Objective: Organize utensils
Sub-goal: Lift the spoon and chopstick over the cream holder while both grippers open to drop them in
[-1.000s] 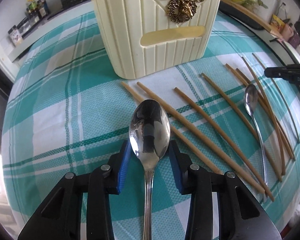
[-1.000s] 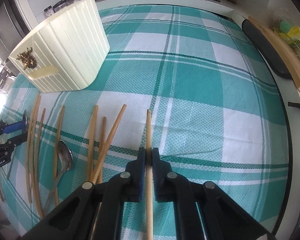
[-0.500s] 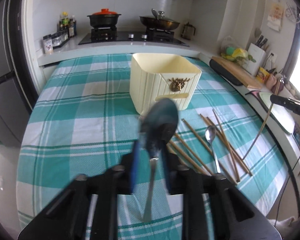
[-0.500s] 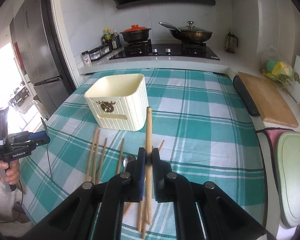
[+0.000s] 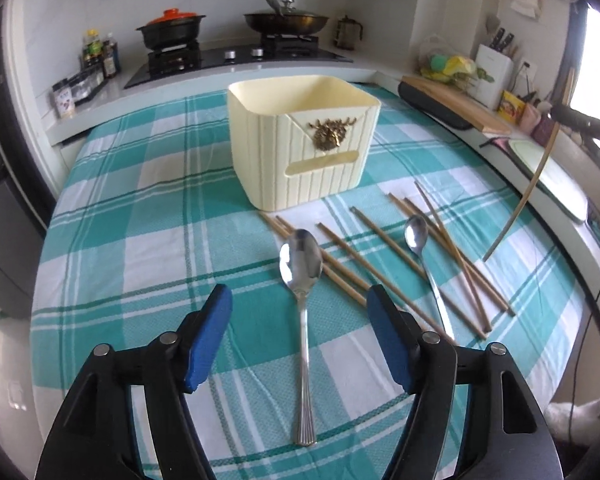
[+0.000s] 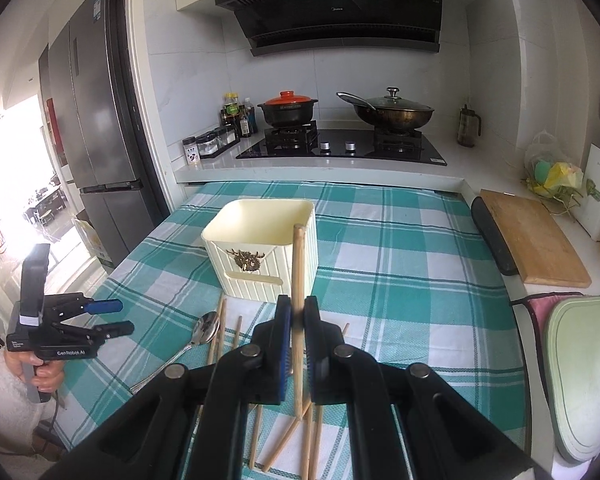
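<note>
The left gripper (image 5: 300,326) hangs above the teal-and-white checked tablecloth (image 5: 140,220) with its blue-padded jaws spread wide and holding nothing. Directly between them, flat on the cloth, lies a large polished steel spoon (image 5: 302,280), bowl pointing toward the cream ribbed plastic utensil holder with a brass stag emblem (image 5: 304,148). Just right of it a scatter of loose bamboo chopsticks (image 5: 380,256) fans out in front of the holder, and a smaller steel spoon (image 5: 422,256) rests among them.

The right gripper (image 6: 297,320) is raised higher over the table, jaws clamped on a single bamboo chopstick (image 6: 298,264) that stands nearly upright, its tip level with the holder's near rim. Whether that tip is over the opening or just short of it is hard to tell from here.
</note>
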### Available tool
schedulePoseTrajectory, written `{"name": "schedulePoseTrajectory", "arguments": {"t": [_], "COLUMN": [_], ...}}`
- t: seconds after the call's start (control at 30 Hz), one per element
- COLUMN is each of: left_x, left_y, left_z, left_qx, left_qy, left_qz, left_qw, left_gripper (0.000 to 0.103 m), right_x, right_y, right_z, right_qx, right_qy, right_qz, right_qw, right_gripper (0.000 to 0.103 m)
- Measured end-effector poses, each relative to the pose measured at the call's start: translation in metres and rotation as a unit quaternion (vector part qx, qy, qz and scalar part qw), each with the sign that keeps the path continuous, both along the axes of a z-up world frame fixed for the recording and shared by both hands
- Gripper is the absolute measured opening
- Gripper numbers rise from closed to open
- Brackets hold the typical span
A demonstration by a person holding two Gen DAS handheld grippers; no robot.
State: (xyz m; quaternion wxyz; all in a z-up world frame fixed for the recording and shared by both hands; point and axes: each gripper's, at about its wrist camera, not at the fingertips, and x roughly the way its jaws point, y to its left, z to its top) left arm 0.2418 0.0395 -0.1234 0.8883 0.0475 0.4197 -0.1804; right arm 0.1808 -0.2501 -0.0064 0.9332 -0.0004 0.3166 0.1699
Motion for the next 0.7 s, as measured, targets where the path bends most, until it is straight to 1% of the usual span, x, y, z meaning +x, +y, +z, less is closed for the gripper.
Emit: {"name": "schedulePoseTrajectory", "arguments": {"t": [0.13,0.2,0.23,0.27,0.3,0.33,0.37,0.4,0.43,0.53,0.6,0.7], "left_x": [0.029,0.048,0.056,0.064,0.071,0.075,0.080,0.084,0.086,0.089,0.084,0.063], "left_y": [-0.026,-0.032,-0.033,-0.033,-0.031,-0.027,-0.025,-0.025,-0.026,-0.027,-0.023,-0.008], "left_z": [-0.039,-0.060,-0.069,-0.077,-0.083,-0.082,-0.082,-0.080,-0.078,-0.076,-0.074,-0.054], "left_qx": [0.056,0.082,0.085,0.082,0.074,0.060,0.057,0.055,0.054,0.051,0.045,0.005], "left_qy": [0.038,0.057,0.067,0.080,0.087,0.083,0.083,0.082,0.079,0.081,0.074,0.055], "left_qz": [-0.024,-0.013,-0.008,-0.005,0.000,0.007,0.012,0.013,0.012,0.016,0.030,0.050], "left_qw": [0.9974,0.9949,0.9941,0.9934,0.9935,0.9947,0.9949,0.9950,0.9954,0.9953,0.9958,0.9972], "left_gripper": [0.072,0.072,0.072,0.072,0.076,0.074,0.073,0.060,0.042,0.041,0.041,0.041], "right_x": [-0.006,-0.010,-0.012,-0.014,-0.015,-0.017,-0.019,-0.020,-0.021,-0.021,-0.020,-0.021], "right_y": [-0.004,-0.006,-0.007,-0.008,-0.009,-0.010,-0.011,-0.012,-0.012,-0.012,-0.011,-0.011], "right_z": [-0.004,-0.004,-0.004,-0.004,-0.004,-0.004,-0.004,-0.004,-0.004,-0.006,-0.006,-0.002], "right_qx": [0.006,0.010,0.011,0.013,0.015,0.015,0.015,0.015,0.016,0.017,0.018,0.027], "right_qy": [0.006,0.007,0.007,0.007,0.008,0.007,0.006,0.006,0.005,0.003,0.000,-0.006], "right_qz": [0.000,0.001,0.001,0.001,0.001,0.001,0.001,0.001,0.000,0.000,0.000,0.002], "right_qw": [1.000,1.000,1.000,1.000,1.000,1.000,1.000,1.000,1.000,1.000,1.000,1.000], "right_gripper": [0.007,0.007,0.007,0.007,0.007,0.007,0.007,0.007,0.007,0.007,0.007,0.007]}}
